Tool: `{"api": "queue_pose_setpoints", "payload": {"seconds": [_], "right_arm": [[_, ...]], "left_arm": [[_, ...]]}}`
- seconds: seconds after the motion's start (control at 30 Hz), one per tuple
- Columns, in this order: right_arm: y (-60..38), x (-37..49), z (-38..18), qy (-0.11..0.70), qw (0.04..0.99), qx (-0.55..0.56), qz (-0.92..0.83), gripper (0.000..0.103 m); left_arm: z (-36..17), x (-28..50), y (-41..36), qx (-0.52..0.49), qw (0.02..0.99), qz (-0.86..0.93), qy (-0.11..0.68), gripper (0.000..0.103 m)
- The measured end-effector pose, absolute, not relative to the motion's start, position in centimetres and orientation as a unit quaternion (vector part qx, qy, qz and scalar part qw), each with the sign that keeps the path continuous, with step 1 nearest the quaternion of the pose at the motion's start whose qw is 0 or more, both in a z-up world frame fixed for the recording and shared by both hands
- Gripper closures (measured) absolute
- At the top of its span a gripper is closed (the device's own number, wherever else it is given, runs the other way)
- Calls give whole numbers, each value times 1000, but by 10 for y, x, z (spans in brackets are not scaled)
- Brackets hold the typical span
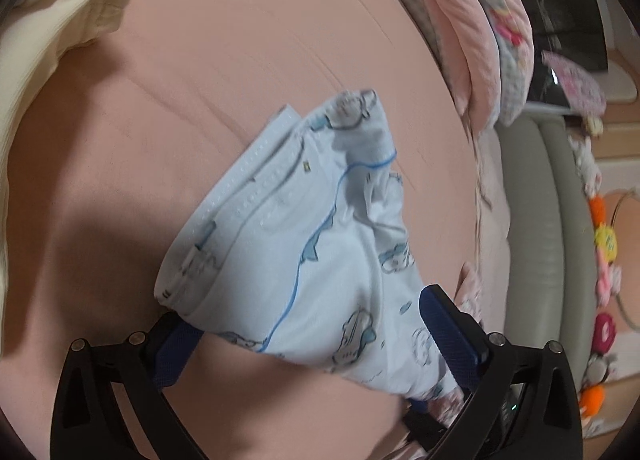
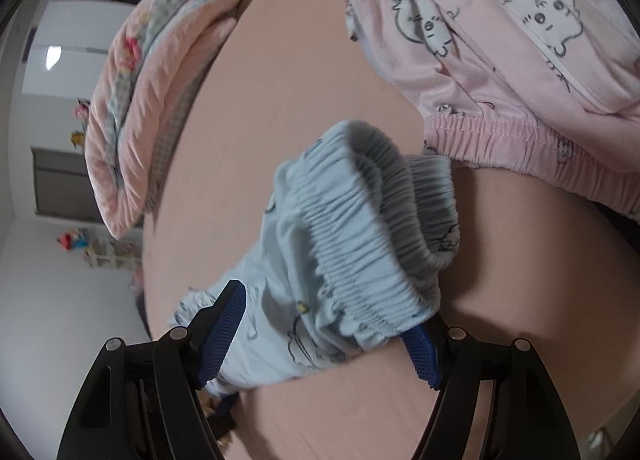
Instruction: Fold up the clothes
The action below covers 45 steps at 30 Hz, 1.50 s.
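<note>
Left tool (image 1: 308, 344) has the blue printed shorts (image 1: 304, 228) bunched between its 2 pads, fabric fanning ahead over the pink bed (image 1: 240, 60). Right tool (image 2: 320, 336) is clamped on their elastic waistband (image 2: 360, 228), pink pajamas (image 2: 500, 60) lying beyond, right.

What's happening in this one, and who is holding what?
A person is folding clothes on a pink bed sheet with two handheld grippers. Both the left gripper and the right gripper have the light blue printed garment between their fingers, the right one near its elastic waistband. It is bunched up, not folded flat. A pink printed garment lies beside it.
</note>
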State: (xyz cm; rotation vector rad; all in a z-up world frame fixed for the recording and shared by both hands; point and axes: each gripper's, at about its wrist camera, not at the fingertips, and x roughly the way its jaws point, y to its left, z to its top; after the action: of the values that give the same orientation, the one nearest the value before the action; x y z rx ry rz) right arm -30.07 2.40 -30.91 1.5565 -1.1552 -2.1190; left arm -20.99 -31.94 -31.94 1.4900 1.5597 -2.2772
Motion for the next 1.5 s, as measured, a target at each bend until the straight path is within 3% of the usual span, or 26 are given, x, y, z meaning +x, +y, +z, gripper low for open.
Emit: {"api": "queue_pose_setpoints", "payload": {"seconds": [0.3,0.37,0.43,0.63,0.73,0.8,0.87,1.07,1.17,1.27,1.5], "right_arm": [[40,-298,-324,-435,130,513,-728,30],[41,-298,-326,-432,124,515,-730,37],[41,-299,-328,-429,118,516,-731,73],[45,-311,-332,-407,124,541,-726,78],[43,-314,-330,-396,129,546,-727,78],[46,-314,-332,-405,136,544,-722,78],[49,-313,-333,-400,144,544,-724,78],[41,-312,-324,-326,168,545,-754,78],[32,-315,-315,-273,182,552,-767,78],[22,-318,-299,-195,197,563,-779,78],[25,-304,-269,-158,212,547,-794,80]], "left_arm": [[-323,-202,-324,461,8,-724,512,0],[-322,-207,-321,471,12,-726,501,0],[-320,-211,-315,477,15,-734,483,1],[-313,-210,-298,482,43,-766,423,4],[-308,-208,-291,494,72,-781,375,21],[-305,-208,-287,506,88,-792,332,41],[-304,-207,-287,510,100,-800,300,52],[-301,-211,-280,520,111,-817,224,64],[-291,-209,-278,519,123,-814,229,82],[-279,-204,-277,512,125,-818,231,84],[-260,-177,-285,499,112,-825,239,85]]}}
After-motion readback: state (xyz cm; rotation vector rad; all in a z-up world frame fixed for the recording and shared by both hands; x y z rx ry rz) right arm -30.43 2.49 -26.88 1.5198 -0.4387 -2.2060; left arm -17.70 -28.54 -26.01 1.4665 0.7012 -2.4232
